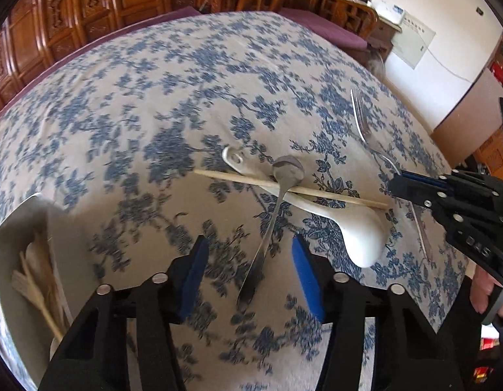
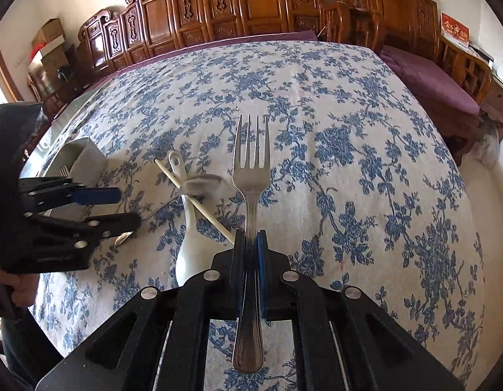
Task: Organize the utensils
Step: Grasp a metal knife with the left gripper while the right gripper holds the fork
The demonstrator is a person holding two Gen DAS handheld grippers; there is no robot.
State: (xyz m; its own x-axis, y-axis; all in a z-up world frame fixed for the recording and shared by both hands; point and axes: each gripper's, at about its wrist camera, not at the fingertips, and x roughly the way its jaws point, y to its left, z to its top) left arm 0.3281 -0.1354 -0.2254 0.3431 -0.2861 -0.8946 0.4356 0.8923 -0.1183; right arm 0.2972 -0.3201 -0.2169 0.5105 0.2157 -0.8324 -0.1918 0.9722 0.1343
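Left wrist view. Black fingers with blue pads (image 1: 192, 273), spread wide and holding nothing: left gripper (image 1: 251, 247) open. Between the pads, pointing straight ahead, the handle of a metal spoon (image 1: 267, 228), long axis nearly in line with the fingers, bowl at the far end, resting over the other pieces. Just beyond, crossing it, one chopstick (image 1: 290, 189) lying left to right. Under both, a white soup spoon (image 1: 349, 224), bowl ahead and to the right, handle running away to the left. To the near left, touching the frame edge, a white holder (image 1: 10, 234) with pale utensils already inside. To the right, well off the cloth, the right gripper (image 1: 411, 189), pads shut on a fork (image 1: 362, 117) with tines pointing away. Blue-flowered tablecloth (image 1: 121, 114) under everything.

Right wrist view. Fork handle (image 2: 248, 335) closest, running up through pads pressed tight on its neck; tines straight ahead, above the cloth. Off to the left and ahead, the holder (image 2: 85, 159), with the left gripper (image 2: 121, 205) in front of it.

Likely next: fork swung left toward the holder, across the pile; metal spoon nearest the left gripper, already lined up for a straight close on the handle.
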